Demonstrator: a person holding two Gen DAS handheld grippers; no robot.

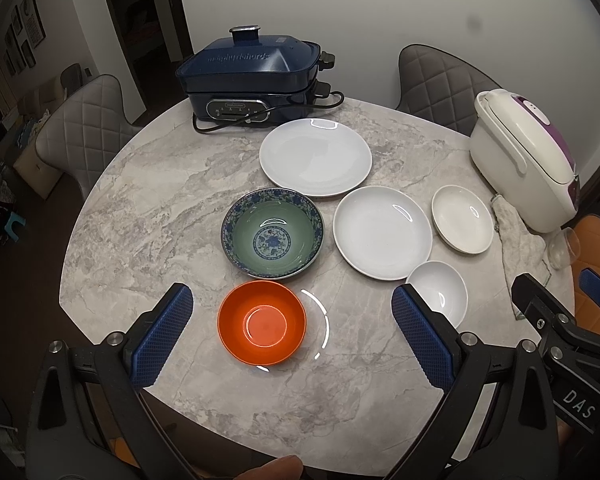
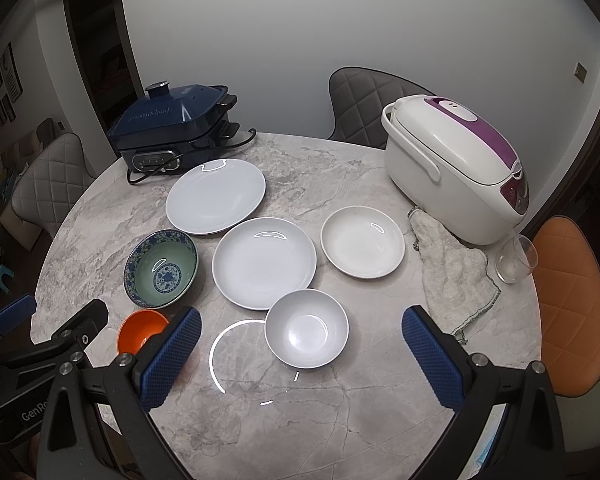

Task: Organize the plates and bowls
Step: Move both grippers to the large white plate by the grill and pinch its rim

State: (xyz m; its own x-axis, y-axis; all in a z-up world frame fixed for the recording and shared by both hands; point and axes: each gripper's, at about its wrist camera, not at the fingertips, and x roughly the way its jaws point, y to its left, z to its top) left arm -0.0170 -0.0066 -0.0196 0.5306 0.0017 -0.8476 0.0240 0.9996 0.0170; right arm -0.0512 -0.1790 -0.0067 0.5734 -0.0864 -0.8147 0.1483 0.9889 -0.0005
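On the round marble table [image 1: 148, 208] lie an orange bowl [image 1: 262, 323], a blue-patterned green bowl [image 1: 272, 233], a large white plate [image 1: 315, 157], a medium white plate [image 1: 382, 232], a small cream plate [image 1: 462, 219] and a small white bowl [image 1: 439, 292]. My left gripper [image 1: 292, 334] hovers open above the near edge, its fingers either side of the orange bowl, apart from it. In the right wrist view my right gripper [image 2: 301, 358] is open around the small white bowl [image 2: 306, 329], with the orange bowl [image 2: 140, 330] partly hidden behind its left finger.
A dark blue electric cooker [image 1: 252, 76] with its cord stands at the back. A white and purple rice cooker [image 2: 455, 168], a crumpled cloth [image 2: 451, 276] and a tipped glass [image 2: 515, 258] occupy the right side. Grey chairs [image 2: 363, 100] and an orange chair [image 2: 567, 304] ring the table.
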